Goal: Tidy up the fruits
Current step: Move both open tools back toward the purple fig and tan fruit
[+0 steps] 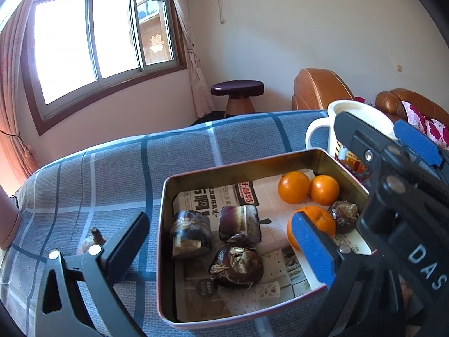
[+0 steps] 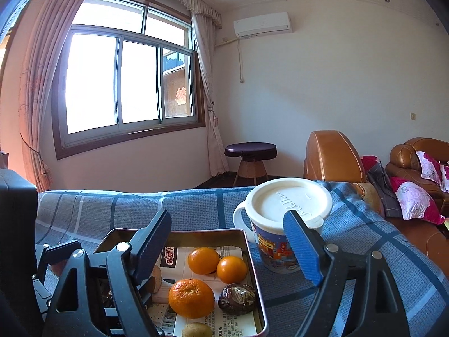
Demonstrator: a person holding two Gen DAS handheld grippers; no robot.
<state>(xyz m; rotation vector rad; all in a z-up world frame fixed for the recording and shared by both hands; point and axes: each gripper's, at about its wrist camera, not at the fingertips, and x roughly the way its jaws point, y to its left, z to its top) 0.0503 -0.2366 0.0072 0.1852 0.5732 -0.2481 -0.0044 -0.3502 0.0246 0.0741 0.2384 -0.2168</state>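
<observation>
Both grippers hang spread wide and empty over the tin tray (image 1: 168, 252) on the checked cloth (image 1: 112, 174). The left gripper (image 1: 221, 241) view shows three dark chunks (image 1: 238, 264) and a bulb (image 1: 89, 241) outside the tray; the right gripper (image 2: 230, 247) view shows three oranges (image 2: 191, 297), the lidded mug (image 2: 289, 207) and a small potato (image 2: 196, 330).

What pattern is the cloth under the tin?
Blue-grey cloth with a dark and white plaid grid, clearest in the left wrist view.
</observation>
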